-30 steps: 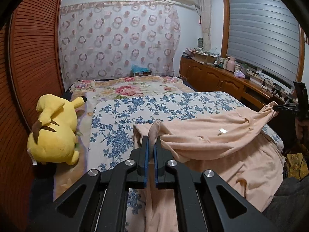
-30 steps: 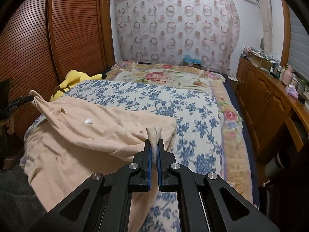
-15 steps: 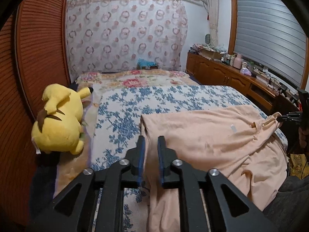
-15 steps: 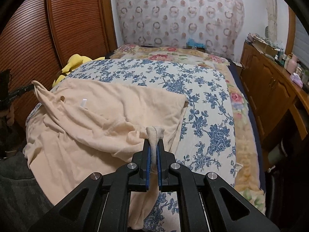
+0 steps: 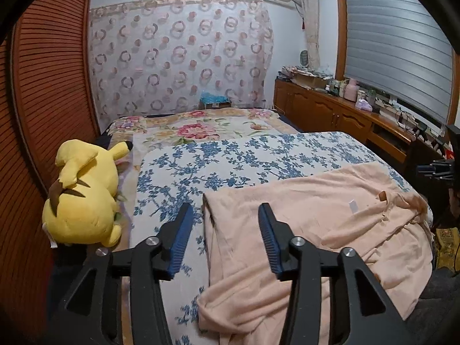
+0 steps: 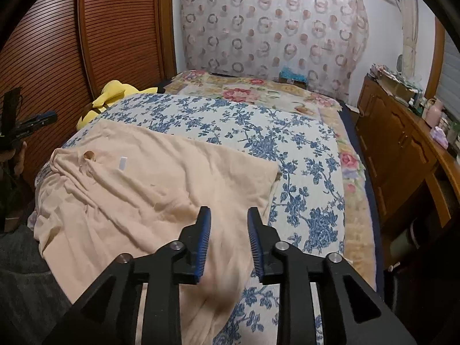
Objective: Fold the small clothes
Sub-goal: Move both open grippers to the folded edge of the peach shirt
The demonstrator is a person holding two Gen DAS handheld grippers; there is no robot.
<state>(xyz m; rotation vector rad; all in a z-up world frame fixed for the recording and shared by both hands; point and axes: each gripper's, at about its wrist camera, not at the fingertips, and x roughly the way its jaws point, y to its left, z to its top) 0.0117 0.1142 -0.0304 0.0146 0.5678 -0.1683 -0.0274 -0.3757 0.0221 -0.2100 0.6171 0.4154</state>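
Observation:
A peach garment (image 5: 302,224) (image 6: 149,189) lies spread on the blue-flowered bedspread (image 5: 230,161) (image 6: 235,120), its near part hanging over the bed's front edge. A white label (image 5: 353,206) (image 6: 123,163) and a brown collar patch show on it. My left gripper (image 5: 225,215) hovers over the garment's left corner, jaws opening, cloth below them but not pinched. My right gripper (image 6: 228,215) hangs over the garment's right edge, jaws opening, the blurred cloth dropping loose between them. Each gripper also shows at the other view's edge: the right gripper (image 5: 434,169), the left gripper (image 6: 31,123).
A yellow plush toy (image 5: 83,192) (image 6: 115,97) lies at the bed's left side by the slatted wooden doors (image 5: 43,100). A wooden sideboard (image 5: 345,120) (image 6: 402,149) with clutter runs along the right wall. A floral blanket (image 5: 201,128) covers the far bed.
Both grippers held pinched corners of the peach garment, raised. The left let go first, then the right; the garment has dropped flat onto the bedspread.

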